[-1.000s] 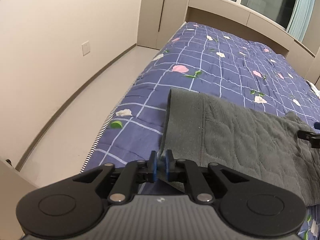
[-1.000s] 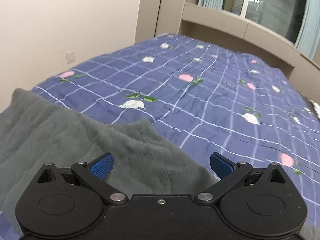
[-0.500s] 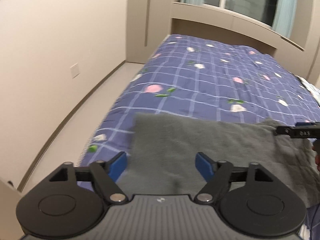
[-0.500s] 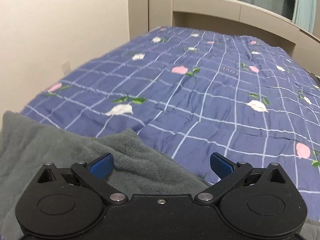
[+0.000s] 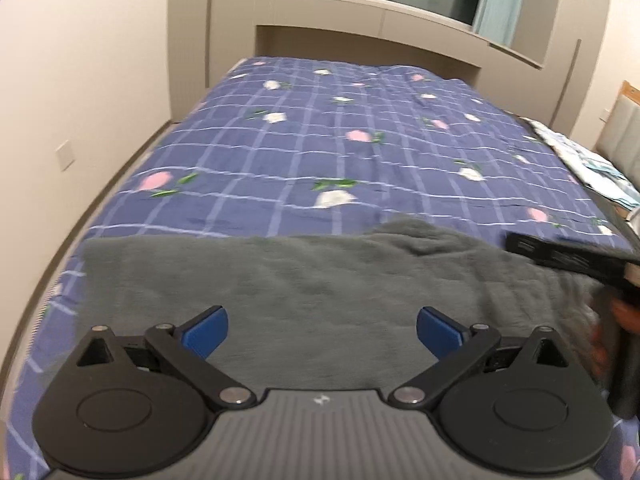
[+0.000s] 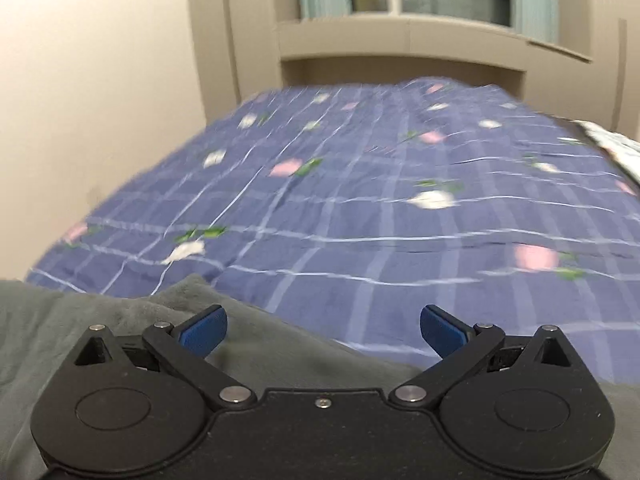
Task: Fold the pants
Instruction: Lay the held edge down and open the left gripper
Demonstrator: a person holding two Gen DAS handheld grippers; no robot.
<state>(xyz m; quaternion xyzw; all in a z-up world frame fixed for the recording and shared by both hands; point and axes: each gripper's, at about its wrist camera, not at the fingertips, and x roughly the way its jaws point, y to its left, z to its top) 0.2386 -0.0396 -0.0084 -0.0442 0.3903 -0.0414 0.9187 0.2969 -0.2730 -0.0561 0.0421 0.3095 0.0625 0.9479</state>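
Note:
Grey fleece pants (image 5: 304, 280) lie folded across the near part of the bed, their left edge close to the bed's left side. My left gripper (image 5: 322, 330) hovers above them with its jaws opening wide and nothing pinched between the blue pads (image 5: 206, 330). In the right wrist view the pants (image 6: 80, 328) fill the lower left. My right gripper (image 6: 323, 330) stands open above their right edge, holding nothing. Its black body (image 5: 568, 256) and a hand (image 5: 624, 316) show at the right of the left wrist view.
The bed carries a blue checked quilt (image 5: 360, 152) with pink and white flowers. A beige wall with a socket (image 5: 66, 156) runs along the left, with a strip of floor beside the bed. A headboard niche (image 5: 360, 44) and window lie beyond. Patterned bedding (image 5: 588, 160) sits far right.
My left gripper let go of the pants' edge, opened wide and drew back to the right above them. My right gripper stayed open and shifted right; both views have rolled.

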